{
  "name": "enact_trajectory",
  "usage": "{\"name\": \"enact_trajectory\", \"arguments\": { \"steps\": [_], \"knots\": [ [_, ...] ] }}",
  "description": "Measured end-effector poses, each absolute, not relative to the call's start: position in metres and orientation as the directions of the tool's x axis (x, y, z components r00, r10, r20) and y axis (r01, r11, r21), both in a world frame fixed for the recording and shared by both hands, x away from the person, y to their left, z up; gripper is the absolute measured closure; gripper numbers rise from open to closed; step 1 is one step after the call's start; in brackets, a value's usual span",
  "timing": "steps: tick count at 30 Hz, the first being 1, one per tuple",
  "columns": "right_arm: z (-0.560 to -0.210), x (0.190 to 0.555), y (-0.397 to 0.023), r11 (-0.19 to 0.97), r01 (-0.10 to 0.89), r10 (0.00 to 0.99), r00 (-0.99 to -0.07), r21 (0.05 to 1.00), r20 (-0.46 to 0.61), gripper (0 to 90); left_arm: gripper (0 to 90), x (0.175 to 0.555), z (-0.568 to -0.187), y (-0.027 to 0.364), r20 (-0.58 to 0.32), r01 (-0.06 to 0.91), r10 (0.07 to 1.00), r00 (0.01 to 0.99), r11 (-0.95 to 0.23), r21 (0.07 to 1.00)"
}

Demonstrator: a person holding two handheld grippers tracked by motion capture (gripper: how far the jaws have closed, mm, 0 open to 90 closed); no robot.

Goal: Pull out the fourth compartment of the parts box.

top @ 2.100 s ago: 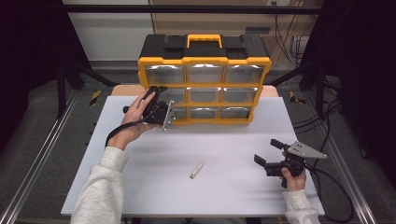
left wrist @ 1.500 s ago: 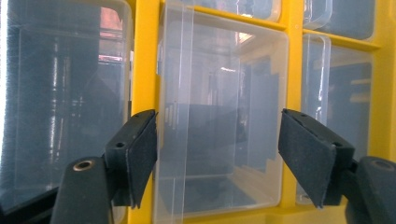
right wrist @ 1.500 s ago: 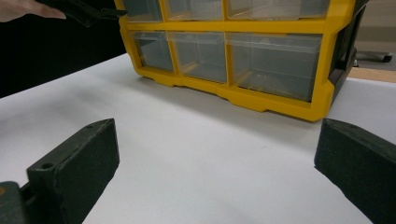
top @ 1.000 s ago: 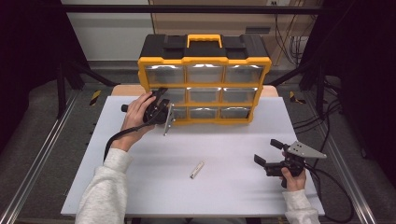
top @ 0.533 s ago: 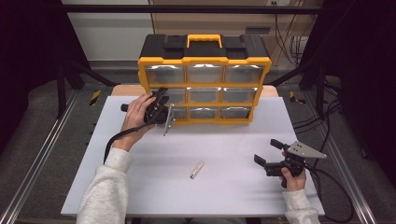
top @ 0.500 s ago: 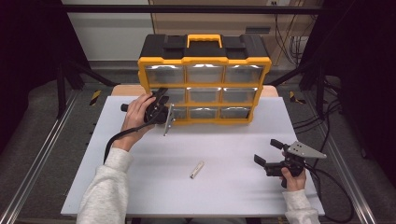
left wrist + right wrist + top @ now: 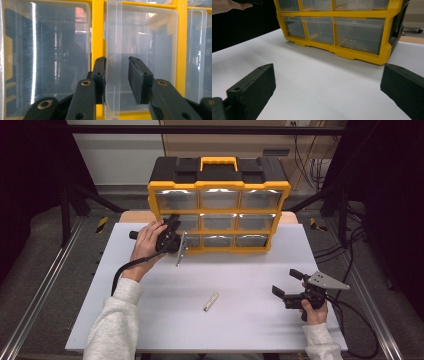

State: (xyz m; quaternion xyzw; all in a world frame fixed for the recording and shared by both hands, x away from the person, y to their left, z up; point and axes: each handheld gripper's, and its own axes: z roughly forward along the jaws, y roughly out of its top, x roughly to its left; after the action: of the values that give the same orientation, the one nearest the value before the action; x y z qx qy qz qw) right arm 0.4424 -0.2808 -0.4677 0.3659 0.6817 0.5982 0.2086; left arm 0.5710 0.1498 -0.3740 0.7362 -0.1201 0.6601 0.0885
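No brand, label or other writing can be read on anything in these views. The yellow-framed organizer (image 7: 218,205) with a black top and yellow handle stands at the far edge of the white table (image 7: 250,330), its clear drawers facing the person.

In the high view the left gripper (image 7: 172,227) is held by the left hand (image 7: 146,242) against the left column of the drawers, about at the middle row, near the table's far left corner; the jaws themselves are hidden there against the frame. The left gripper view shows what the high view cannot: the two black pads (image 7: 136,81) stand narrow on either side of a clear plastic pull tab (image 7: 113,82) on a drawer front (image 7: 140,40). The jaws have just been closing with the tab between them; the left pad looks to lie against the tab, while a sliver of space shows before the right pad, so a firm grip cannot be told.

The right gripper (image 7: 290,285) rests low over the table near its near right corner, held by the right hand (image 7: 314,306), jaws spread wide with nothing between them. The right gripper view looks along the tabletop to the organizer's lower rows.

The high view alone shows a small pale, stick-like piece (image 7: 211,301) lying on the table between the two hands, towards the near edge.
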Motion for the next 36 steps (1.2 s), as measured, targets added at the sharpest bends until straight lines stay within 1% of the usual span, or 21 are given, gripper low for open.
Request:
{"name": "enact_trajectory", "arguments": {
  "steps": [1, 7, 19, 36],
  "knots": [
    [-0.4679, 0.4426, -0.2807, 0.018, 0.249, 0.749, -0.645, 0.968, 0.152, 0.3, 72.5, 0.5707, -0.3738, 0.1497, 0.993, -0.295, -0.065, 0.095, -0.955, -0.034],
    [-0.4678, 0.4425, -0.2808, 0.016, 0.248, 0.748, -0.645, 0.969, 0.153, 0.3, 76.5, 0.5703, -0.3737, 0.1486, 0.994, -0.298, -0.087, 0.070, -0.953, -0.062],
    [-0.4678, 0.4425, -0.2809, 0.019, 0.249, 0.747, -0.647, 0.968, 0.152, 0.3, 77.4, 0.5705, -0.3742, 0.1480, 0.993, -0.292, -0.104, 0.057, -0.953, -0.083],
    [-0.4679, 0.4425, -0.2809, 0.016, 0.250, 0.747, -0.646, 0.968, 0.154, 0.3, 77.9, 0.5674, -0.3752, 0.1487, 0.994, -0.294, -0.101, 0.049, -0.952, -0.083]
  ]
}}
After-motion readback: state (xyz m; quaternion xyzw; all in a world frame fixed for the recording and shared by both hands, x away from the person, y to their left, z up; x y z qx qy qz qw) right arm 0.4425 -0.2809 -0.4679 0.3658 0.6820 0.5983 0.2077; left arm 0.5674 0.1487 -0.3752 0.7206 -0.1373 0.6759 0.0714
